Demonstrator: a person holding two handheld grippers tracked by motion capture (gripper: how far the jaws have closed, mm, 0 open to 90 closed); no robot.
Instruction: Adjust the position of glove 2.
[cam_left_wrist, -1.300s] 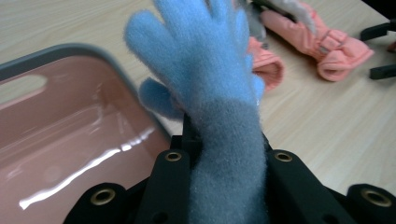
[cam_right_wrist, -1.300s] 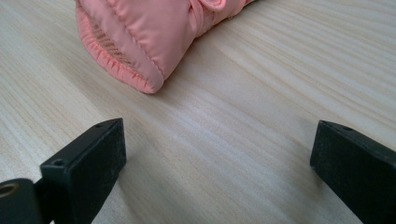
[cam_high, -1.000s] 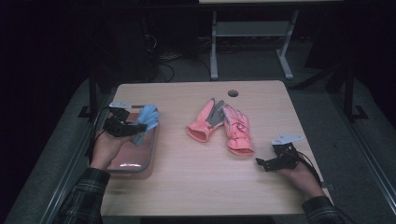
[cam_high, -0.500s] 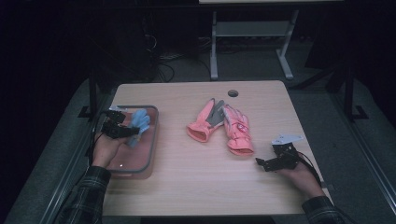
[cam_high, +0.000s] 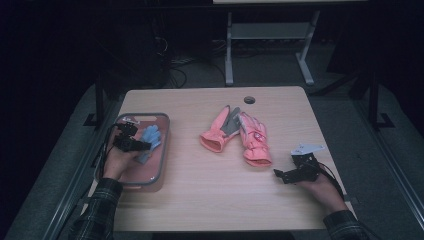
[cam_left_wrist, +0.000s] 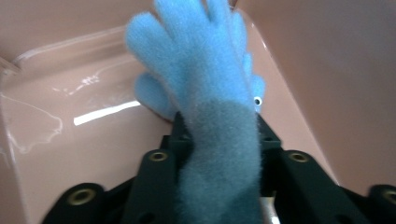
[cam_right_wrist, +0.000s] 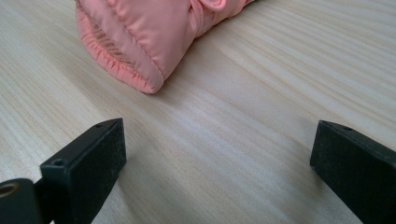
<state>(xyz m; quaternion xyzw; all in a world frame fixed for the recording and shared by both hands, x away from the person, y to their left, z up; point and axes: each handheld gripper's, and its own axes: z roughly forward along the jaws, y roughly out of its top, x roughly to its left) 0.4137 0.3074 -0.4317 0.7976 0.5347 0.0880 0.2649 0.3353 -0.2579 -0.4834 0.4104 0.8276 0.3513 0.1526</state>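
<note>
The left gripper (cam_high: 131, 142) is clamped on the cuff of a fuzzy blue glove (cam_left_wrist: 205, 93), whose fingers spread out ahead of the jaws and reach over the floor of a pink tray (cam_high: 161, 150). In the left gripper view the glove's fingertips lie just beyond the jaw tips, close to the tray's far wall. The right gripper (cam_right_wrist: 219, 158) rests low over the wooden table (cam_high: 210, 195) with its jaws wide apart and nothing between them; ahead of it, slightly toward its left jaw, lies the cuff of a pink glove (cam_right_wrist: 149, 32), near but not touching.
</note>
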